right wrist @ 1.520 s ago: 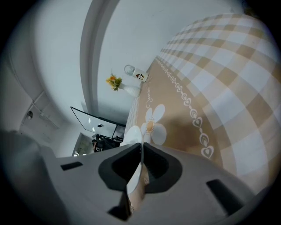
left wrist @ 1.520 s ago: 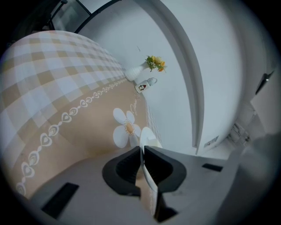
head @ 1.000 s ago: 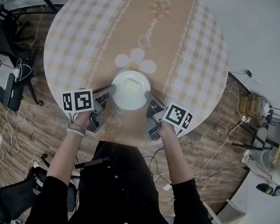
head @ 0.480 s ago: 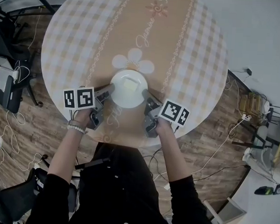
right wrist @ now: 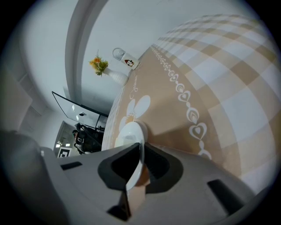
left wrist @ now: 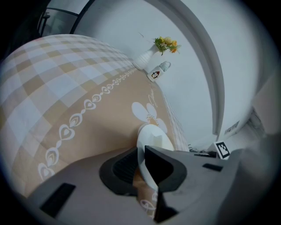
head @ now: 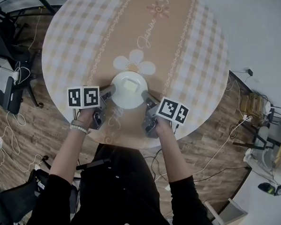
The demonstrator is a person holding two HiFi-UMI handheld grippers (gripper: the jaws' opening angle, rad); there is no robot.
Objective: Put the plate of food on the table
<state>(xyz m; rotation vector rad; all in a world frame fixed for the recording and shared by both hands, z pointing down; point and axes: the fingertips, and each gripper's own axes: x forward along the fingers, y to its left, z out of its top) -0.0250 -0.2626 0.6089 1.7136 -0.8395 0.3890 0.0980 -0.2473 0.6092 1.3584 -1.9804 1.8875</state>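
A white plate (head: 128, 91) with a pale block of food (head: 129, 84) lies low over the near part of the round table (head: 88, 35), just in front of the flower print. My left gripper (head: 110, 90) has the plate's left rim between its jaws. These jaws have just been opening a little, and the rim (left wrist: 153, 136) still touches them in the left gripper view (left wrist: 141, 153). My right gripper (head: 145, 95) is shut on the right rim, which runs edge-on between the jaws (right wrist: 141, 148) of the plate (right wrist: 127, 132).
A white vase of flowers (left wrist: 151, 55) and a small bottle (left wrist: 157, 72) stand at the table's far edge. Around the table, cables (head: 214, 152), a dark bag (head: 6, 89) and chair bases lie on the wooden floor. The table's near edge is close under my wrists.
Both grippers have sunk a little with the plate and tipped downward. The plate has drifted slightly left in the head view, still held on both sides.
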